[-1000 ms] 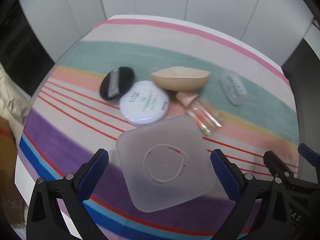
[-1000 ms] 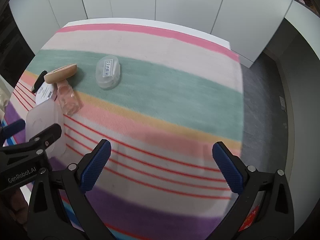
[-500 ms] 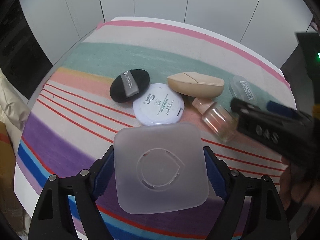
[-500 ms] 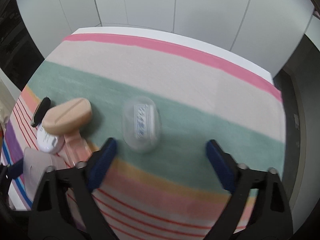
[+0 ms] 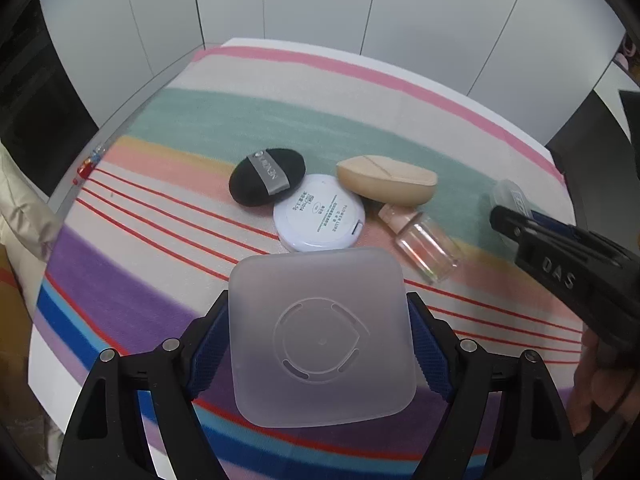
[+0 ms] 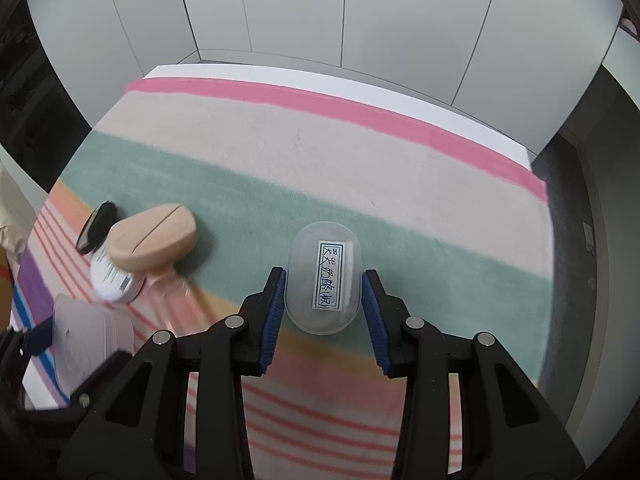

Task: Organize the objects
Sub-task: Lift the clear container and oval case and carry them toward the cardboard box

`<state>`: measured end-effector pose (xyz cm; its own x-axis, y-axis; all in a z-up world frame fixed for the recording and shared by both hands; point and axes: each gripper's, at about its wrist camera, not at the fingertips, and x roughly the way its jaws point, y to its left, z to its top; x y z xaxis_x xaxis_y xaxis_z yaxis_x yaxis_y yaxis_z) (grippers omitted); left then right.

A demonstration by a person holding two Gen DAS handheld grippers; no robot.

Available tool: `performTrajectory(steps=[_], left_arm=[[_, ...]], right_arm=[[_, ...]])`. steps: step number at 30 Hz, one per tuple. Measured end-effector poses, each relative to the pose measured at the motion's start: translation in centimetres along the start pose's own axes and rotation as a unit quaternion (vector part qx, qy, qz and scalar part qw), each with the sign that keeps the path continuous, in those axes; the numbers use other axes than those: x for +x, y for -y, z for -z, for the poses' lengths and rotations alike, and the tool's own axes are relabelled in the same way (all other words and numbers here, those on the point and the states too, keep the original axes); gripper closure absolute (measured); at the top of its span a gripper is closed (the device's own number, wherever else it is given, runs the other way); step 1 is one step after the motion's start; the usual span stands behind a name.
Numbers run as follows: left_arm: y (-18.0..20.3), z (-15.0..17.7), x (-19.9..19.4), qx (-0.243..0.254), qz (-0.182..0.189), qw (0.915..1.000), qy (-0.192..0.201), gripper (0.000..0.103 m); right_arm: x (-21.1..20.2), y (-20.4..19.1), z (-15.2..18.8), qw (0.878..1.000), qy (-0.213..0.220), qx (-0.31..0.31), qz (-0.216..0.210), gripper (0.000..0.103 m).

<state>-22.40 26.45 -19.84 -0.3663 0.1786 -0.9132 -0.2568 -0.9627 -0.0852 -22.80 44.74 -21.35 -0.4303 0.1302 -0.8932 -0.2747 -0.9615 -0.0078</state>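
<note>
The white compact (image 5: 320,218) reads "FLOWER LURE"; the right claw (image 5: 556,274) "DAS".

Left gripper (image 5: 318,344): jaws were wide, clear of frosted box (image 5: 320,334) on both sides; since closed in, pads now against its left and right edges. Right gripper (image 6: 323,314): a second ago over bare cloth, nothing between jaws; swung across to clear capsule (image 6: 325,276), jaws just been closing, capsule now between pads, both sides touching. Its body now in left view.
</note>
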Motion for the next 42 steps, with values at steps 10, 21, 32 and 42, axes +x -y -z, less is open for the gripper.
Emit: performTrajectory(steps=[10,21,32,42], left_arm=[[1.3,0.3,-5.3,0.022,0.009,0.9996,0.017,0.020],[1.4,1.4,-12.3,0.048,0.020,0.9977,0.043,0.020],[-0.1,4.0,-17.5,0.058,0.030,0.9959,0.063,0.020],[-3.5,6.1,-21.4,0.039,0.030,0.9944,0.094,0.020]], right_arm=[[-7.6,0.7,2.9,1.000,0.014,0.019,0.000,0.063],[-15.5,0.9,5.1,0.999,0.034,0.040,0.014,0.063],[-21.5,-0.2,7.7,0.998,0.050,0.041,0.015,0.063],[-24.3,-2.6,10.2,0.998,0.054,0.017,0.007,0.063]])
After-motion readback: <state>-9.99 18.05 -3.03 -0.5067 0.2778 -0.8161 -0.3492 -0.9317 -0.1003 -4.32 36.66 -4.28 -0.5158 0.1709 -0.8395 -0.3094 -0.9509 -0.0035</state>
